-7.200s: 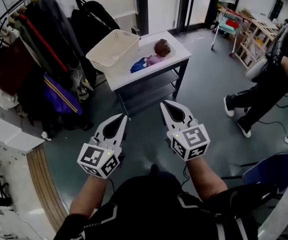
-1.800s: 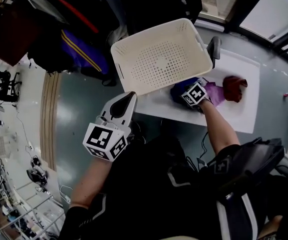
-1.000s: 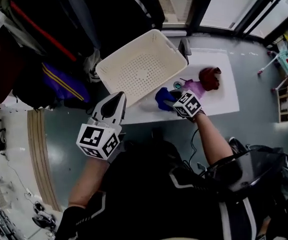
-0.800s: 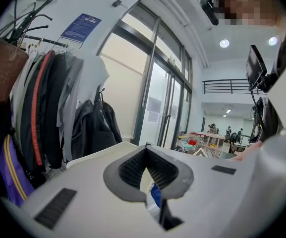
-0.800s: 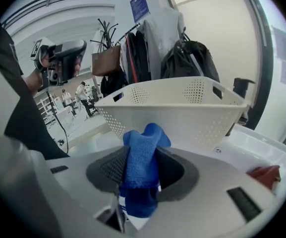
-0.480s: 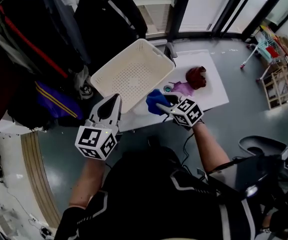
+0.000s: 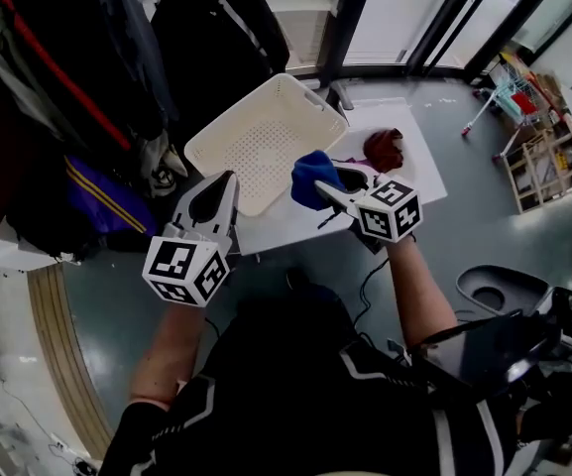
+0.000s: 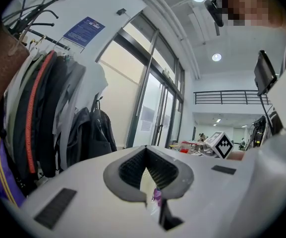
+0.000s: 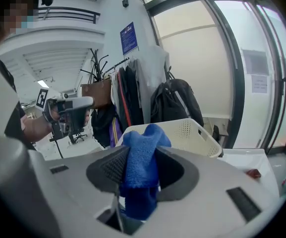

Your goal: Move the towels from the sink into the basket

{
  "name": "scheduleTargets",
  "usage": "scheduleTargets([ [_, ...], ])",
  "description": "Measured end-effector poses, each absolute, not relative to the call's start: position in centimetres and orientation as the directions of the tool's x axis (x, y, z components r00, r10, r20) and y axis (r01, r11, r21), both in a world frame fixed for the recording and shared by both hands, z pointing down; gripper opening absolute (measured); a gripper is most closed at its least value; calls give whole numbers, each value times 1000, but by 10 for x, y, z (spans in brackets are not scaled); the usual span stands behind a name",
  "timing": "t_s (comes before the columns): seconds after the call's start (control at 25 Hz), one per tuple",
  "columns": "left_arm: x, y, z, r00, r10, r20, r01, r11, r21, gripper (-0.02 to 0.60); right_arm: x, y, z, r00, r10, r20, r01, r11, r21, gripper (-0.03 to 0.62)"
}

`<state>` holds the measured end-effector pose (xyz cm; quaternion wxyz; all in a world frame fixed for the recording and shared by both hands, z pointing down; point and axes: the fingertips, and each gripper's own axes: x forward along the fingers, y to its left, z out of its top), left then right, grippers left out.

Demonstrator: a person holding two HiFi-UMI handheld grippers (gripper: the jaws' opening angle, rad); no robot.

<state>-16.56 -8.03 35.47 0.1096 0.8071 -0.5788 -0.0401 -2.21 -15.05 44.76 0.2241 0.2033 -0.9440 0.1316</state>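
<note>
Basket (image 7: 266, 147) left of sink (image 7: 419, 157) (towel (image 7: 383, 149) inside) — coats (image 7: 117, 58) behind.

support: white table (image 7: 416, 170) | on it: white basket (image 7: 266, 139); red towel (image 7: 383, 148), apart from basket

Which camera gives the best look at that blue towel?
The right gripper view: the blue towel fills its middle, clamped in the jaws of the right gripper. The head view shows it small, held beside the basket. The left gripper view doesn't show it.
</note>
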Motion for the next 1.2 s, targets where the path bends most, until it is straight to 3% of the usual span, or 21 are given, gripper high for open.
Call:
scheduleTargets([
  [0.24, -167, -71, 349, 341, -939, 39, -921, -326, 213, 6, -35, -155, 417, -811, -392, 434, -479, 871, -109, 157],
  [0.56, -171, -102, 344, 309, -949, 54, -934, -293, 203, 6, -67, -212, 390, -829, -371, 419, -427, 903, -46, 158],
  [1.2, -178, -194, 374, 188, -966, 176, -970, -155, 187, 6, -115, -333, 471, -767, -268, 583, -393, 914, -96, 160],
])
